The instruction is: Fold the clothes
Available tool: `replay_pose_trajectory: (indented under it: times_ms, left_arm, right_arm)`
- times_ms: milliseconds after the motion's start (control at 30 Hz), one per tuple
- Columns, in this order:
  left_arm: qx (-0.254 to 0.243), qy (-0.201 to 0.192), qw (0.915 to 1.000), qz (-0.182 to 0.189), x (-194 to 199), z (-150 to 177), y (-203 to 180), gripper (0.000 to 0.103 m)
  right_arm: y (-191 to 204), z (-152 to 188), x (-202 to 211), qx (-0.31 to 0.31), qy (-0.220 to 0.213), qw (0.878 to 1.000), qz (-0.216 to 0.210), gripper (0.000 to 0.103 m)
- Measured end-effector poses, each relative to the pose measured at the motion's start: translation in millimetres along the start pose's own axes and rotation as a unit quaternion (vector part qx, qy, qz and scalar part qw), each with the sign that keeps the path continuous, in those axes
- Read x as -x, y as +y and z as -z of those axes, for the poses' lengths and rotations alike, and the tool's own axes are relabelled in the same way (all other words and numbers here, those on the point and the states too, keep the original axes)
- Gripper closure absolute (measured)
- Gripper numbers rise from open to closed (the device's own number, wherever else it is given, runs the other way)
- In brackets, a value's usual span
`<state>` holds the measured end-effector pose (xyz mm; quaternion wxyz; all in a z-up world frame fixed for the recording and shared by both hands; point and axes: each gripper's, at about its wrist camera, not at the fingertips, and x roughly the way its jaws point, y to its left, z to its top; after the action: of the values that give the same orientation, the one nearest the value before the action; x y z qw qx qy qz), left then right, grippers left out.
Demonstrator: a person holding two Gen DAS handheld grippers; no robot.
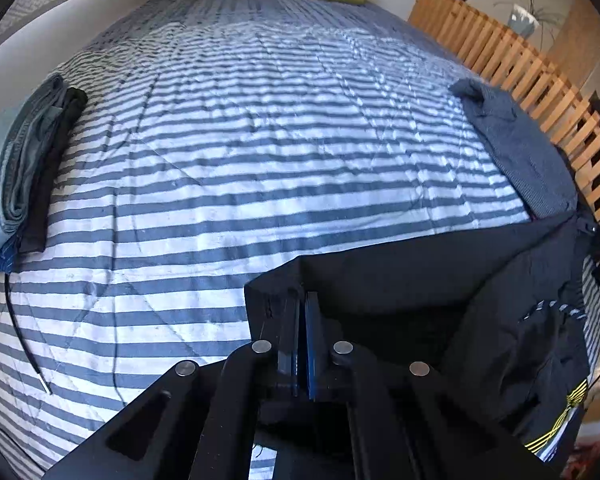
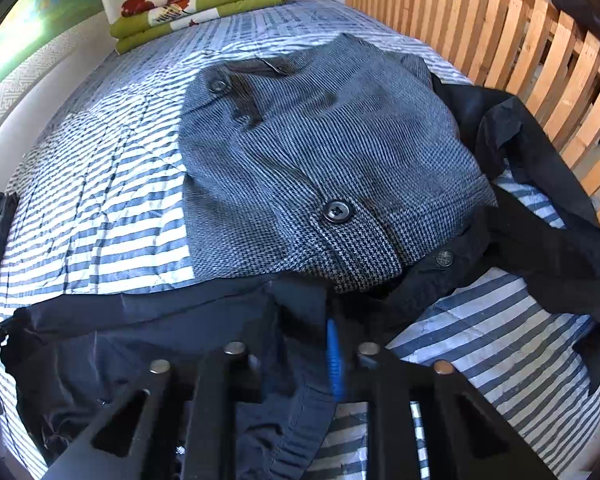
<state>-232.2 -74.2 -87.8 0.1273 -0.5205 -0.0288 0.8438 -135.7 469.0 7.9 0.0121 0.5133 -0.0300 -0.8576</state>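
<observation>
A black garment (image 1: pixel 440 280) with yellow trim hangs stretched between my two grippers over the striped bed. My left gripper (image 1: pixel 302 300) is shut on one corner of it, its blue pads pressed together on the cloth. In the right wrist view the same black garment (image 2: pixel 160 336) spans the foreground, and my right gripper (image 2: pixel 324 320) is shut on its edge beside a blue pad. A grey houndstooth buttoned garment (image 2: pixel 320 152) lies spread on the bed beyond it, seen at the right edge as the grey garment (image 1: pixel 516 144) in the left wrist view.
The bed cover (image 1: pixel 240 140) is blue-and-white striped. Folded clothes (image 1: pixel 36 160) are stacked at its left edge. A folded green and red blanket (image 2: pixel 196 4) lies at the head. A wooden slatted rail (image 2: pixel 520 40) runs along the right side. More black cloth (image 2: pixel 540 184) lies by the rail.
</observation>
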Motion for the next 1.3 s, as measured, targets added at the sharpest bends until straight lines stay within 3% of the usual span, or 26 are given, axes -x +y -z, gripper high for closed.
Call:
replay_pose_trajectory:
  times_ms: [167, 300, 433, 500, 567, 600, 700, 833, 967, 1100, 1167, 1300]
  left_arm:
    - [0.042, -0.075, 0.9963, 0.007, 75, -10, 35, 0.101]
    - [0.051, -0.120, 0.9914, -0.003, 117, -50, 47, 0.101]
    - [0.072, -0.144, 0.9865, -0.028, 112, -115, 47, 0.101]
    - [0.082, -0.146, 0.9838, -0.064, 97, -146, 45, 0.096]
    - [0.097, -0.121, 0.9851, -0.074, 83, -163, 45, 0.084]
    - [0.097, -0.118, 0.9862, -0.065, 81, -165, 43, 0.079]
    - [0.066, -0.123, 0.9891, -0.047, 86, -142, 33, 0.076]
    - [0.025, -0.089, 0.9953, -0.030, 90, -64, 31, 0.056]
    - [0.003, -0.029, 0.9995, -0.015, 80, 37, 34, 0.053]
    - [0.011, 0.044, 0.9988, -0.017, 49, 112, 37, 0.052]
    - [0.032, 0.055, 0.9980, -0.004, 40, 135, 41, 0.052]
    - [0.053, 0.032, 0.9979, 0.020, 41, 148, 35, 0.050]
  right_arm:
    - [14, -7, 50, 0.025, -0.057, 0.997, -0.051, 0.095]
    - [39, -33, 75, 0.055, -0.111, 0.991, -0.052, 0.096]
    - [57, -79, 59, 0.045, -0.126, 0.991, -0.020, 0.096]
    - [59, -107, 39, 0.029, -0.129, 0.991, -0.001, 0.096]
    - [61, -125, 14, 0.026, -0.090, 0.996, 0.006, 0.088]
    - [60, -130, 3, 0.023, -0.063, 0.998, 0.004, 0.078]
    - [54, -122, 7, 0.037, -0.065, 0.997, 0.011, 0.077]
    - [32, -84, 22, 0.043, -0.050, 0.997, -0.043, 0.075]
    - [3, -10, 39, 0.043, -0.030, 0.995, -0.079, 0.071]
    - [-25, 66, 37, 0.038, 0.005, 0.996, -0.077, 0.065]
    - [-34, 91, 36, 0.026, 0.015, 0.996, -0.089, 0.064]
    - [-44, 120, 41, 0.006, 0.010, 0.993, -0.114, 0.051]
